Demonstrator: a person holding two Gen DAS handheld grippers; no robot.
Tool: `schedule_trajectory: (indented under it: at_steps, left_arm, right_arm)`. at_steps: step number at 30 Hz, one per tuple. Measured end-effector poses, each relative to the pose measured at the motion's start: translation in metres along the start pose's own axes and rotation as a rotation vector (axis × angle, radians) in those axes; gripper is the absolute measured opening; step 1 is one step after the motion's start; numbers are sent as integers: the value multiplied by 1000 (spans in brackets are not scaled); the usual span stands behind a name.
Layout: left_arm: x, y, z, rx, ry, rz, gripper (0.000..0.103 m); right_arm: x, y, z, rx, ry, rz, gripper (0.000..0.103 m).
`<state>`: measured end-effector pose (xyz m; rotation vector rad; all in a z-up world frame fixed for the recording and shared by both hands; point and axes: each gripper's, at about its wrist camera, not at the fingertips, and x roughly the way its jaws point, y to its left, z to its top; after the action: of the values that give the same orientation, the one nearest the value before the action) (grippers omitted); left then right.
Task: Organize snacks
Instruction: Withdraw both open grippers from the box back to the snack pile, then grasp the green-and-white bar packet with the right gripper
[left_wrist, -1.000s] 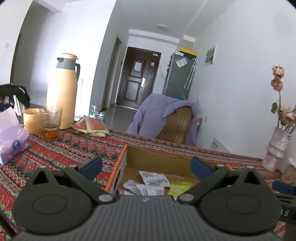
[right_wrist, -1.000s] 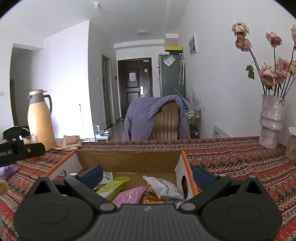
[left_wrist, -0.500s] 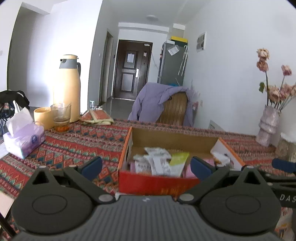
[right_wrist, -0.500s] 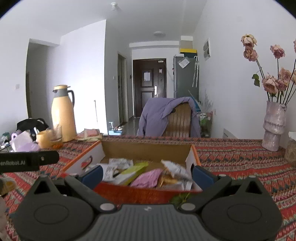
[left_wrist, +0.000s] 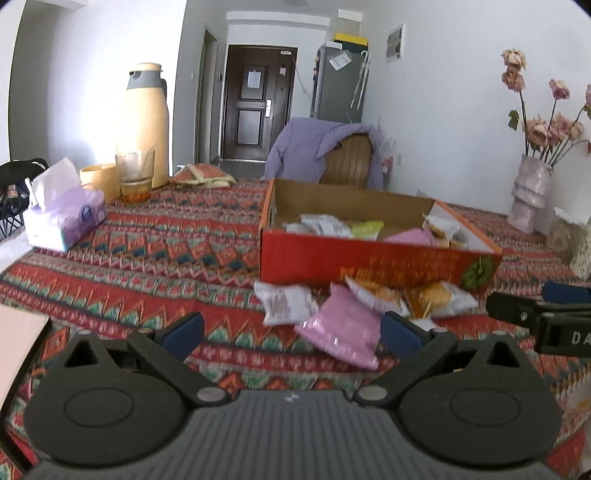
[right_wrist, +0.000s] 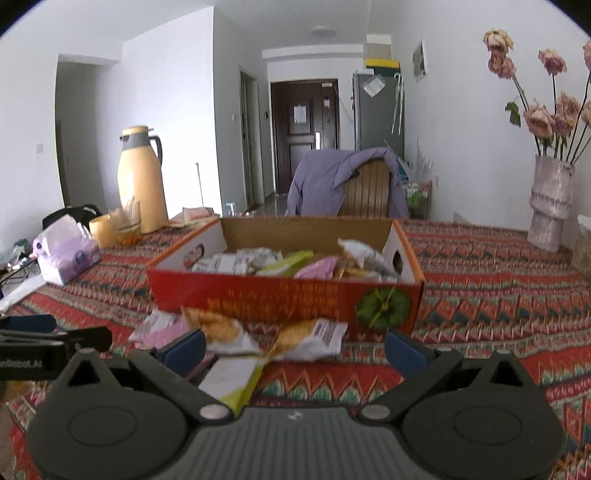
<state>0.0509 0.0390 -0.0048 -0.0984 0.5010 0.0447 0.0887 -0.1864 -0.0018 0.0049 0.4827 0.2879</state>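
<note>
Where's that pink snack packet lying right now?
In the left wrist view the pink packet lies on the tablecloth just in front of the red box, beside a white packet.

Box (right_wrist: 258, 299) ahead blocks; loose packets (left_wrist: 343, 325) before it; cloth (left_wrist: 147, 258) leftward bare.

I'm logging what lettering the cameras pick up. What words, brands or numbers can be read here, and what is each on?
"DA": white letters on the right gripper, cut off by the left wrist view's edge.
"nRobot.AI": on the left gripper, start cut off by the right wrist view's edge; reading uncertain.
Yellow print on the red box: blurred, unreadable.
Print on the loose snack packets: too small to read.
Round logo on the tissue pack: unreadable.
</note>
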Motion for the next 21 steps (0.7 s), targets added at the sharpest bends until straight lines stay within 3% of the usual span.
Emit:
schedule_trajectory:
  at_steps: [8,21]
  left_arm:
    - [-8,8,-21,25,28,-16,103]
    - [-4,10,-27,21,50,-28,103]
  right_arm:
    - [-1,10,-17,-19,60,9,103]
    - [30,39,-24,-75,133,13,103]
